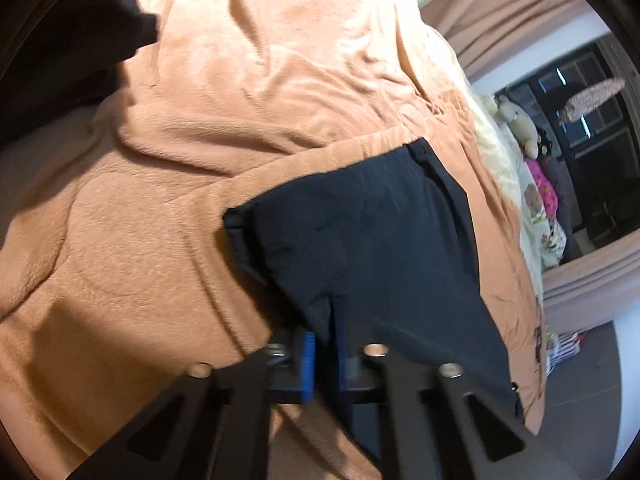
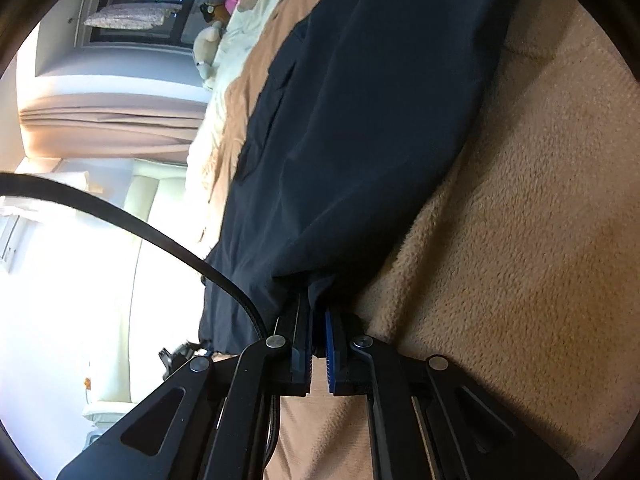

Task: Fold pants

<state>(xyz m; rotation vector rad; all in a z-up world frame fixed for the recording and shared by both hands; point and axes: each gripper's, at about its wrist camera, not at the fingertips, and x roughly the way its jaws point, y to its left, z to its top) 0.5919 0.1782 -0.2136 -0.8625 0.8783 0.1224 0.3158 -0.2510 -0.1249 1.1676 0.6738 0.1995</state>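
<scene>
- Two grippers, both clamped on the same dark pants (image 1: pixel 372 224), which lie on a peach fleece blanket (image 1: pixel 248 92) covering a bed.
- Left gripper (image 1: pixel 326 354): fingers closed down to a narrow slit, blue pads (image 1: pixel 308 364) pinching a fold of the pants' near edge at 6 o'clock in the left wrist view. Fabric runs straight up out of the pinch.
- From the pinch, the pants spread toward 12–2 o'clock as a broad, mostly flat panel; one corner sits at 9 o'clock of the panel, and a seam or pocket edge runs along the 1 o'clock side.
- Right gripper (image 2: pixel 318 344): fingers nearly together, blue pads (image 2: pixel 330 356) gripping a bunched bit of pants cloth at 6 o'clock in the right wrist view.
- In that view the pants (image 2: pixel 360 120) stretch from the pinch up to 12 o'clock, fairly taut, lifted a little near the pads; blanket (image 2: pixel 520 220) fills the 3 o'clock side.
- A black cable (image 2: pixel 132 222) arcs in from 9 o'clock to the gripper base.
- Plush toys (image 1: pixel 520 120) and a pink item (image 1: pixel 542 186) sit at the bed's far edge, 3 o'clock in the left view, well apart from the pants.
- Curtains (image 1: pixel 512 12) at 1 o'clock, dark shelving (image 1: pixel 592 132) behind them.
</scene>
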